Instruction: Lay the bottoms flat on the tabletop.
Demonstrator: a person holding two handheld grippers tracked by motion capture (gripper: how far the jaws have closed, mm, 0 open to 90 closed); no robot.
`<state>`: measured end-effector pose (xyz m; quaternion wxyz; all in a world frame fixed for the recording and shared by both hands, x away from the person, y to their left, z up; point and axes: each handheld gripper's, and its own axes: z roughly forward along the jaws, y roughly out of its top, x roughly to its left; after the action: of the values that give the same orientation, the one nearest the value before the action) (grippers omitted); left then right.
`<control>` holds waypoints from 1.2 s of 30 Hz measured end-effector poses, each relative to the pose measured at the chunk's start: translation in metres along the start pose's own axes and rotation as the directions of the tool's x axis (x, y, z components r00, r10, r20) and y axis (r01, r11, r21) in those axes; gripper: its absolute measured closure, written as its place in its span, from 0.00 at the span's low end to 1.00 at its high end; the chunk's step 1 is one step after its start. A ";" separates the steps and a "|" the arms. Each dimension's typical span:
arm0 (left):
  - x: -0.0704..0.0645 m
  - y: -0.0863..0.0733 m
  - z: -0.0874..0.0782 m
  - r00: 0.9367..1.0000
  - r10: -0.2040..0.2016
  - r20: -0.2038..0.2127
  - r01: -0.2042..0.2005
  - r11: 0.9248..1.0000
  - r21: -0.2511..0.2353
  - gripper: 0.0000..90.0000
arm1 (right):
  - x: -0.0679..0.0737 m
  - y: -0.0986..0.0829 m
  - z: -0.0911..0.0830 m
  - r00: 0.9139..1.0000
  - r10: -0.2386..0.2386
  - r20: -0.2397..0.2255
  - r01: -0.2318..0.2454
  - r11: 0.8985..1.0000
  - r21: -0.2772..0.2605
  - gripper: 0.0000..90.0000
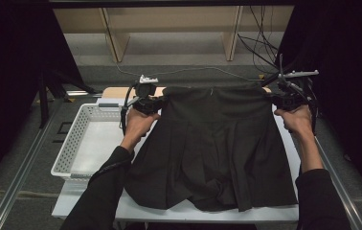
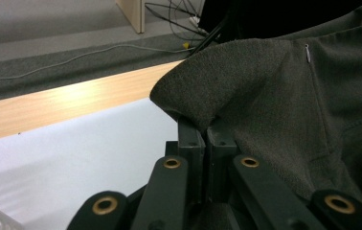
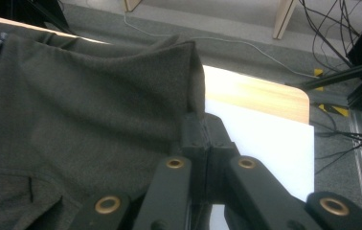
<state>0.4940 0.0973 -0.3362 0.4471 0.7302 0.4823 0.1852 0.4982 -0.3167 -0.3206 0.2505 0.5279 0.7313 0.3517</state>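
Lying spread across the white table top (image 1: 284, 211), a dark grey pleated skirt (image 1: 212, 148) has its waistband at the far side and its hem toward the near edge, where a fold of cloth hangs slightly over. The left gripper (image 1: 151, 103) holds the far left corner of the waistband; in the left gripper view (image 2: 203, 132) its two black jaws stand pressed together with the cloth pinched between them, the corner draping over their tips. The right gripper (image 1: 280, 99) does the same at the far right corner — in the right gripper view (image 3: 203, 129) its jaws are closed tight on the edge of the fabric. Between the two, the waistband runs fairly straight across the far part of the table, and a small zip pull (image 2: 308, 52) shows near its middle. Both forearms in dark sleeves (image 1: 100, 191) reach in from the near side, one on each flank of the skirt.

A white perforated basket (image 1: 69, 153) sits on the left of the table, just beside the skirt's left edge. Beyond the white sheet a strip of bare wood (image 2: 73, 98) shows, then grey floor with loose cables (image 1: 260, 48) and pale wooden shelving legs (image 1: 114, 40) at the far side.
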 end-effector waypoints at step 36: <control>-0.010 0.018 0.033 0.997 -0.020 -0.077 0.022 0.999 0.028 0.61 | -0.009 0.021 -0.011 0.996 0.051 0.076 -0.047 0.997 -0.062 0.66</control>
<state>0.5220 0.0710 -0.3374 0.4196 0.7238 0.5094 0.2014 0.5054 -0.3241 -0.2968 0.2859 0.5512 0.6970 0.3587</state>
